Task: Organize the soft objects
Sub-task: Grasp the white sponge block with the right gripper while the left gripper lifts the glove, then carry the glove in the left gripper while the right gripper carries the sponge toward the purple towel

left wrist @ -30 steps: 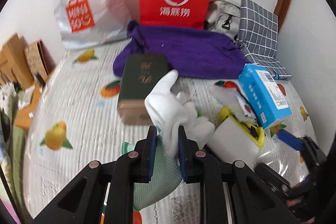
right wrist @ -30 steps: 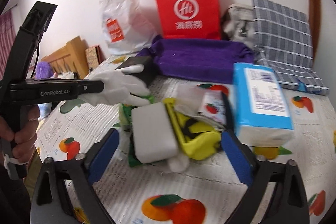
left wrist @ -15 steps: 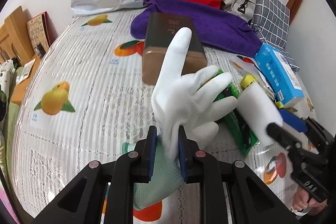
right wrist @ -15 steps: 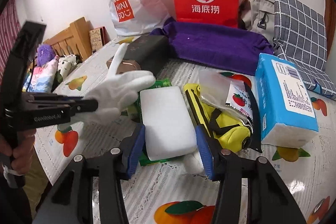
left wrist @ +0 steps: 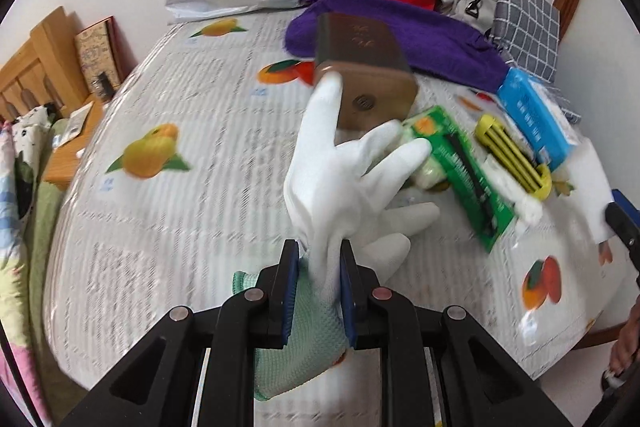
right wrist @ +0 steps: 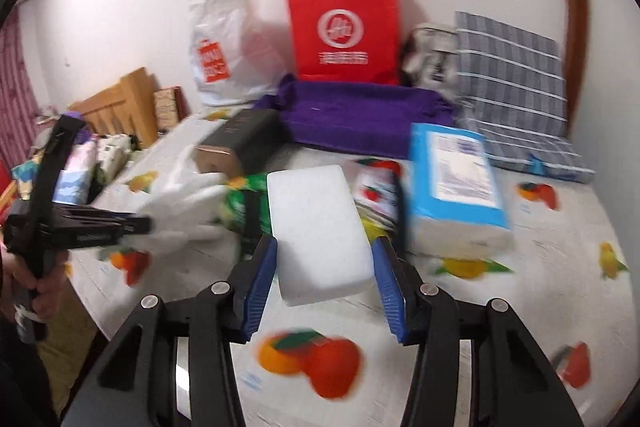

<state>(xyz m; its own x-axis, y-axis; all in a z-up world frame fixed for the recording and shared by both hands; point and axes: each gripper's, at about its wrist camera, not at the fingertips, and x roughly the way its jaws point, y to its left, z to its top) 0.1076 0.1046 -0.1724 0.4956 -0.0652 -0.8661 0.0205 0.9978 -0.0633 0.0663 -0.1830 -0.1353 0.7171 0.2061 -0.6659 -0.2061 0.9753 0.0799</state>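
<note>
Left gripper (left wrist: 317,291) fingers clenched on a white fabric glove w/ a mint-green cuff (left wrist: 340,183), held above the fruit-print bed (left wrist: 168,227). Right gripper (right wrist: 326,283) fingers clamp a white rectangular sponge block (right wrist: 318,231), also off the bed.

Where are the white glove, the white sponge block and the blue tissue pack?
white glove (left wrist: 332,183), left wrist view, on its palm.
white sponge block (right wrist: 318,227), right wrist view, middle of its top face.
blue tissue pack (right wrist: 460,179), right wrist view, on its printed top label.
</note>
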